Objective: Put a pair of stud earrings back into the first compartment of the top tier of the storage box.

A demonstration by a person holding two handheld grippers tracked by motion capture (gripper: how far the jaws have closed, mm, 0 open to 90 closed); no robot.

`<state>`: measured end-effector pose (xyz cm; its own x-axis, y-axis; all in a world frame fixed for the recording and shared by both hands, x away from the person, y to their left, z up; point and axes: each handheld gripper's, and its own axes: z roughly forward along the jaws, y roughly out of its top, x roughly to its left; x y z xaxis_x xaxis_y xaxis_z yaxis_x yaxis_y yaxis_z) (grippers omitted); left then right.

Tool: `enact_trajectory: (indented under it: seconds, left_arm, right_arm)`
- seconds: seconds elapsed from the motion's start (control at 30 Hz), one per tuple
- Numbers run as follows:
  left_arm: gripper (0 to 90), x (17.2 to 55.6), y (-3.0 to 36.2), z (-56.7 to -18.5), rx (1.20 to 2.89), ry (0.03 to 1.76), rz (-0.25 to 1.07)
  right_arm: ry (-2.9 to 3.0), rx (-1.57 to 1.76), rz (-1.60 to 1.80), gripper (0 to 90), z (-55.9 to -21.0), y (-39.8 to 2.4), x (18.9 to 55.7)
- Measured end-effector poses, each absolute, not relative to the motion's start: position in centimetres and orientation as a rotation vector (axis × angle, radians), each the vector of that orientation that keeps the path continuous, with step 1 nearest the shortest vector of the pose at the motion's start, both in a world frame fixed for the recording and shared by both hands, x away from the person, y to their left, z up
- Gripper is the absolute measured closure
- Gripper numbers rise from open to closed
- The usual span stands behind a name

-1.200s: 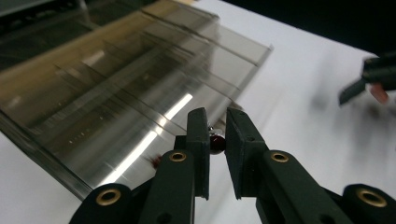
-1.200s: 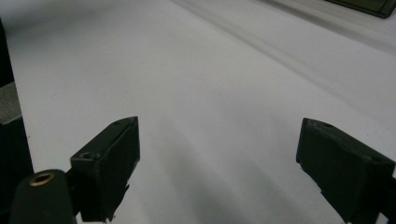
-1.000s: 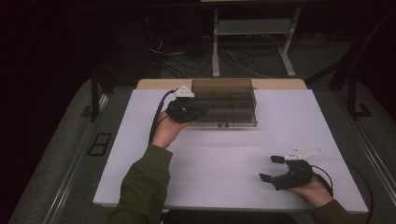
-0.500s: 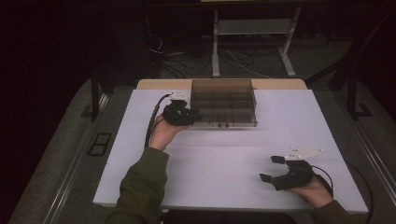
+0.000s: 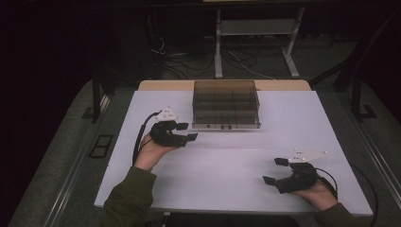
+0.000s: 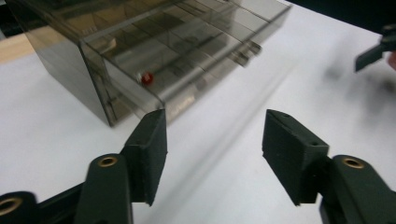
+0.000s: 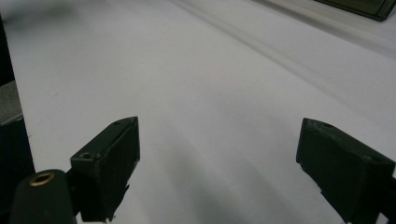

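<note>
A smoked see-through drawer box stands at the back middle of the white table. In the left gripper view the box lies just ahead, with a small red thing inside a compartment. My left gripper hovers off the box's front left corner. Its jaws have just been opening, and the gripper holds nothing between them. My right gripper rests near the front right of the table, open wide, with bare table between the jaws of the gripper.
A wooden strip edges the table behind the box. Cables and a metal stand sit on the dark floor beyond. A corner of the box shows far off in the right gripper view. The right gripper's jaw tip appears in the left gripper view.
My left hand has drawn back from the box's left front, moving left and toward the person. Its jaws went from shut to apart. The right hand has stayed still.
</note>
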<state>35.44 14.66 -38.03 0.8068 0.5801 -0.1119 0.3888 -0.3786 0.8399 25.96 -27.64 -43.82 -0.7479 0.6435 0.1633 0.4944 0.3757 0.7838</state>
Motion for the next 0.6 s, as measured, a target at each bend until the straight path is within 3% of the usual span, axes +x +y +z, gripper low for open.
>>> enact_trajectory:
  seconds: [0.5, 0.6]
  left_arm:
    - [11.3, 31.6, 15.9, -41.2, 2.043, 0.709, 0.277]
    - [2.8, 30.7, 16.4, -42.0, 2.034, 0.742, 0.278]
  right_arm:
    - [2.466, 1.029, 1.302, 12.9, -43.9, -27.7, 26.0]
    - [2.465, 1.03, 1.302, 12.9, -43.9, -27.7, 26.0]
